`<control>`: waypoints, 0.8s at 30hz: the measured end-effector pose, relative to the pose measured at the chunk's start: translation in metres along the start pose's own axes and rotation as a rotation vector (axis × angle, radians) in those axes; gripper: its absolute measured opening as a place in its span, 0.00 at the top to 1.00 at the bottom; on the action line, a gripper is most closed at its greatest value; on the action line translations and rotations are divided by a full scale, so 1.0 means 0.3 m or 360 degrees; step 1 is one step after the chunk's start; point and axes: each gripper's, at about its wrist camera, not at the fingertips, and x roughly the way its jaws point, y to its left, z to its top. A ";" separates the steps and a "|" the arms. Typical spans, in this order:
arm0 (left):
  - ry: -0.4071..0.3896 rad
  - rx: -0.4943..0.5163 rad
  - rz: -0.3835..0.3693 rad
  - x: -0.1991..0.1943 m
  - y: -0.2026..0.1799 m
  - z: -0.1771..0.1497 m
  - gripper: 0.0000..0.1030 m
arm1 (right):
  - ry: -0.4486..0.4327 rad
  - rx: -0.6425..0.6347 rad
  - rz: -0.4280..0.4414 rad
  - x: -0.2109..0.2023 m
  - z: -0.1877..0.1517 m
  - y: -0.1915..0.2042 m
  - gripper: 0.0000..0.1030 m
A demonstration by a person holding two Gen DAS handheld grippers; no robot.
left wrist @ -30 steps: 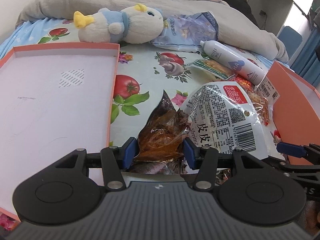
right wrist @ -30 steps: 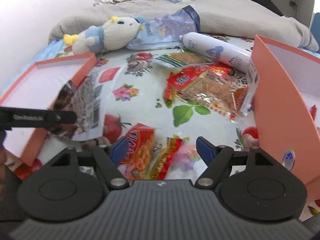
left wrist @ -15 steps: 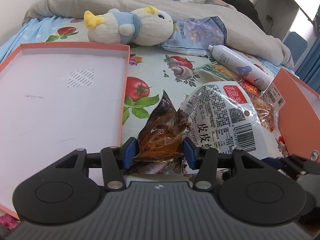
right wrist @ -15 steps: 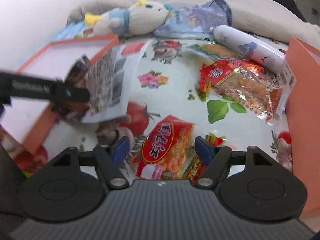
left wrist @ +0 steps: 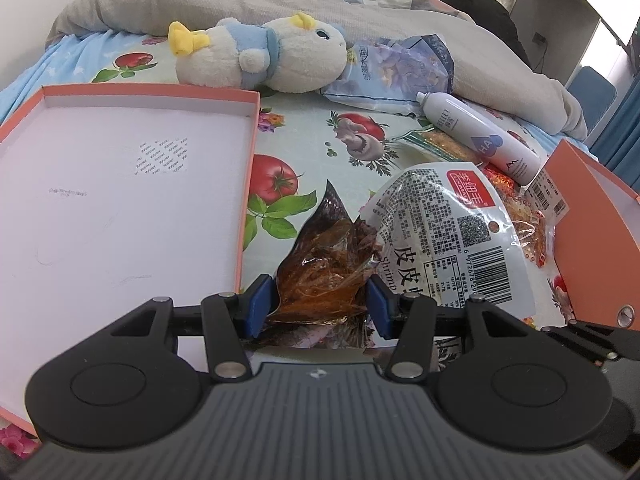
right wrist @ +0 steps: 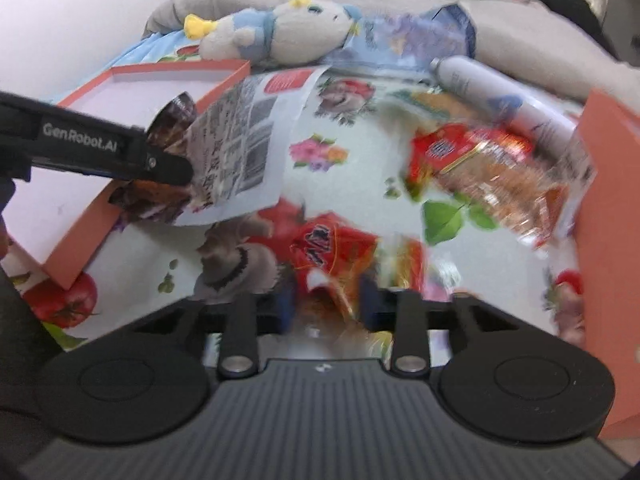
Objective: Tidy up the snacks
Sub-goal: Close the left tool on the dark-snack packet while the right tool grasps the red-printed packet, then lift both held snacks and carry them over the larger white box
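- Left gripper (left wrist: 318, 306): black ribbed body, blue pads, silver screws at six o'clock.
- Right gripper (right wrist: 326, 304): the same black build; "GenRobot.AI" marks the other's finger at nine o'clock.

Plush duck (left wrist: 260, 54) on fruit-print sheet (left wrist: 312, 148), against grey blanket (left wrist: 224, 4). White spray bottle (left wrist: 480, 138) lying nearby. Black garment (left wrist: 476, 10) behind.

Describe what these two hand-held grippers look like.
Both look alike: the left hand-held gripper and right hand-held gripper have matte black ribbed bodies, round black discs either side, silver pivot screws and blue finger pads. White "GenRobot.AI" lettering marks the left one's finger. No cables show.
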 end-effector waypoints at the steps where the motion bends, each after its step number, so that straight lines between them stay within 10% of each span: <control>1: 0.0000 -0.0001 0.0000 -0.002 -0.003 0.001 0.45 | 0.0005 0.0038 0.0013 -0.005 0.003 -0.014 0.72; 24: -0.0056 0.0043 -0.0066 -0.177 -0.139 0.108 0.45 | -0.0247 0.0311 0.0035 -0.296 0.135 -0.189 0.82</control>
